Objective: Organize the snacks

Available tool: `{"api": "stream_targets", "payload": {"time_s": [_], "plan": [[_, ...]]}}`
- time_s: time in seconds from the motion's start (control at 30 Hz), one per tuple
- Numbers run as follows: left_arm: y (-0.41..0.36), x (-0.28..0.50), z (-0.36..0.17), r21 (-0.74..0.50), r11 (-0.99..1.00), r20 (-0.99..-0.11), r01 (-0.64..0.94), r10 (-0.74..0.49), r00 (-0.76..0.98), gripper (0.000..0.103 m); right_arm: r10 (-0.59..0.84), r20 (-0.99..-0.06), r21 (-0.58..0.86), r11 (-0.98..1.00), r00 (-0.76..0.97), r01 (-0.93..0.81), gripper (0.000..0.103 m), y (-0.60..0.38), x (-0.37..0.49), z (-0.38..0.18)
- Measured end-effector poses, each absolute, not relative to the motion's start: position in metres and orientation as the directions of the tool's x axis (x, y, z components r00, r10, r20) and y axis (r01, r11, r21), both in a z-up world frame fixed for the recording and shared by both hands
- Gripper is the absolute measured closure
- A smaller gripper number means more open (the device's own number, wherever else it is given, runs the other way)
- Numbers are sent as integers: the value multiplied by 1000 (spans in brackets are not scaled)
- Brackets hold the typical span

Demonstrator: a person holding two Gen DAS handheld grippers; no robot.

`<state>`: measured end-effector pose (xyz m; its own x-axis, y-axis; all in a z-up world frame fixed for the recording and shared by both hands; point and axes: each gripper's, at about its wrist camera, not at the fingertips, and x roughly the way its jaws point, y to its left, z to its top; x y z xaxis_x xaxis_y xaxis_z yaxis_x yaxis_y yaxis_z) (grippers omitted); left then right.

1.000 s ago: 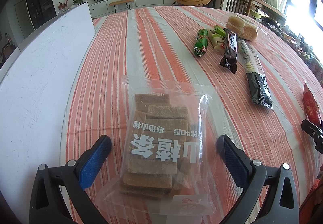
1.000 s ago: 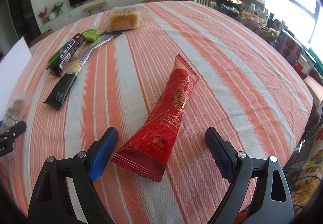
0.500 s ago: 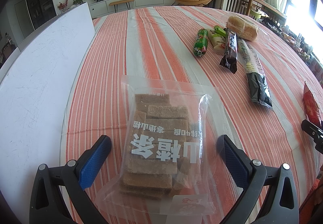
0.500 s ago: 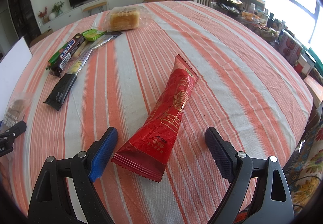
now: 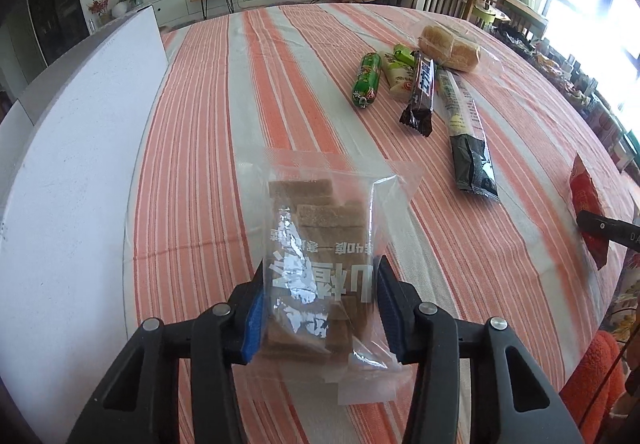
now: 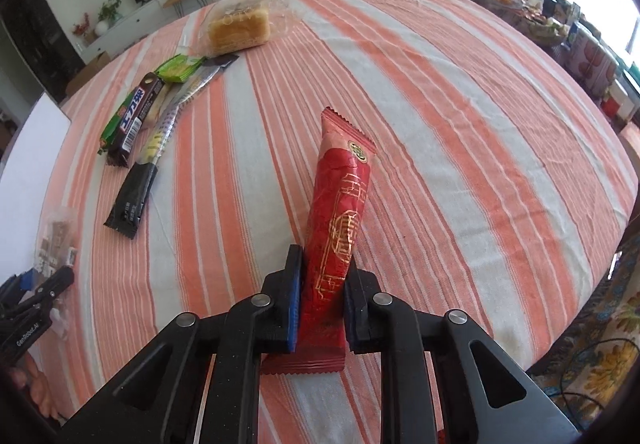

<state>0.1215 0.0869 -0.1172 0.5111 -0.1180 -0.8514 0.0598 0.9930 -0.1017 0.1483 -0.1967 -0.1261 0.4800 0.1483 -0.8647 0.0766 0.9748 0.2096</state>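
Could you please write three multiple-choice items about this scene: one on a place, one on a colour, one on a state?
1. Where is the bread pack lying?
A. at the far end of the snack row
B. on the white board
C. between the right gripper's fingers

2. What colour is the long packet in the right gripper?
A. green
B. red
C. black

3. What is the left gripper doing?
A. open above the cloth
B. shut on nothing
C. shut on the clear bag of brown bars

Answers: 1 A, it lies beyond the other packets. 2 B, the wrapper is red with gold print. 3 C, both pads press the bag's sides.
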Motion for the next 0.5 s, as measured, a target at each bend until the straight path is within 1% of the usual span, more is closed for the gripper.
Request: {"api": "stream_targets", "payload": {"time_s": [0.07, 0.17, 0.23, 0.37, 0.5], "plan": [[92, 115, -113, -172, 984, -845, 56, -176, 505, 59, 206, -838, 285, 955, 505, 84, 89, -204, 138, -121], [90, 104, -107, -181, 981, -834, 70, -191, 518, 59, 268, -806, 366, 926, 528, 88, 90, -211, 125, -112], [88, 97, -101, -210, 975, -822, 79, -220, 525, 59, 313, -782, 422, 902, 538, 88, 90, -214, 118, -108], [88, 85, -84, -239, 966, -798, 102, -255, 546, 59, 375, -746, 489, 869, 551, 71, 90, -211, 110, -98], [88, 76, -68, -259, 958, -780, 121, -281, 559, 59, 415, -721, 523, 851, 555, 43, 90, -204, 108, -88]]}}
